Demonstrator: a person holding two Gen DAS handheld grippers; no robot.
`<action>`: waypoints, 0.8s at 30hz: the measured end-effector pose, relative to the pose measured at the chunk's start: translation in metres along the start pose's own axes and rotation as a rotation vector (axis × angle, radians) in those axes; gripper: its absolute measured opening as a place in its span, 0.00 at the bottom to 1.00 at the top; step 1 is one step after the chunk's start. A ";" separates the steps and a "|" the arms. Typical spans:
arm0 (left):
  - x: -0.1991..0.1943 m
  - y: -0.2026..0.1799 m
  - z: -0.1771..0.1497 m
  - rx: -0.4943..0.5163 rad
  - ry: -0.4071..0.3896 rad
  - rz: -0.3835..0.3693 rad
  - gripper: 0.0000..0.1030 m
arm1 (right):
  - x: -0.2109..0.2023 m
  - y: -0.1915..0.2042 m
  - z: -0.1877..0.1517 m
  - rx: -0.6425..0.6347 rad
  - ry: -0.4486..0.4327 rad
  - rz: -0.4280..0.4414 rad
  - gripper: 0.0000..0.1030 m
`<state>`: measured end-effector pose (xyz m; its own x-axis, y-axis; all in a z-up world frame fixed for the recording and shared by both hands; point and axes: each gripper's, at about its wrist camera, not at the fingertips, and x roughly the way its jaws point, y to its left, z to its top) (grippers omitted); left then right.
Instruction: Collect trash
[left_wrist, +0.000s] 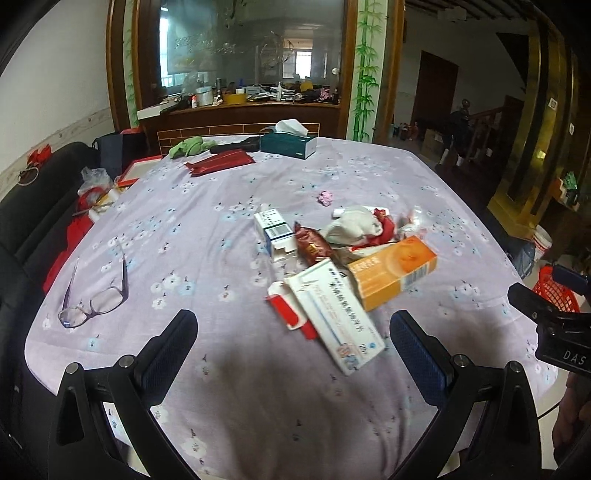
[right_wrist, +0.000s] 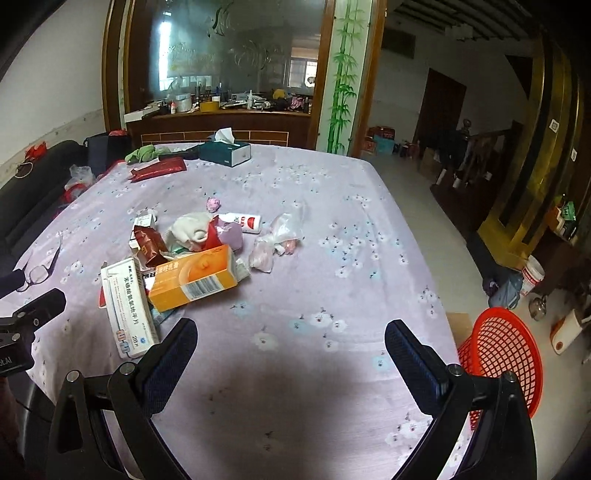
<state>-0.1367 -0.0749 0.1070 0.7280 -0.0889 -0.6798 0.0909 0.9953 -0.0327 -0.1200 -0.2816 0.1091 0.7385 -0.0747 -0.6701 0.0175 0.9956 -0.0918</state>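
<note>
A heap of trash lies mid-table on the lilac flowered cloth (left_wrist: 221, 192): an orange carton (left_wrist: 397, 271) (right_wrist: 195, 277), a long white medicine box (left_wrist: 336, 317) (right_wrist: 127, 306), a small white box (left_wrist: 275, 236), a brown wrapper (left_wrist: 314, 247) (right_wrist: 149, 242), crumpled white and red paper (left_wrist: 364, 225) (right_wrist: 192, 229), a clear plastic bag (right_wrist: 277, 236) and a white tube (right_wrist: 245, 222). My left gripper (left_wrist: 293, 334) is open just short of the white box. My right gripper (right_wrist: 290, 343) is open over bare cloth, right of the heap. A red mesh basket (right_wrist: 506, 354) (left_wrist: 556, 291) stands on the floor by the table's right edge.
Purple glasses (left_wrist: 98, 295) lie at the left of the table. At the far edge are a teal tissue box (left_wrist: 290, 142) (right_wrist: 225, 149), a green cloth (left_wrist: 186, 146) and a red pouch (left_wrist: 221, 162). A black chair (left_wrist: 44, 206) stands left; buckets (right_wrist: 532, 278) stand on the floor right.
</note>
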 end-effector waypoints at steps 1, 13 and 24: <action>-0.001 -0.003 0.000 0.000 -0.001 -0.002 1.00 | 0.000 -0.002 -0.001 0.002 -0.001 0.003 1.00; -0.006 -0.026 -0.003 0.002 0.004 0.013 1.00 | -0.002 -0.028 -0.005 0.031 0.000 0.043 1.00; -0.010 -0.033 -0.006 -0.016 0.006 0.022 1.00 | -0.004 -0.031 -0.005 0.005 -0.003 0.063 1.00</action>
<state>-0.1504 -0.1062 0.1105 0.7260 -0.0666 -0.6845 0.0637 0.9975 -0.0296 -0.1264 -0.3126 0.1109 0.7403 -0.0122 -0.6722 -0.0256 0.9986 -0.0463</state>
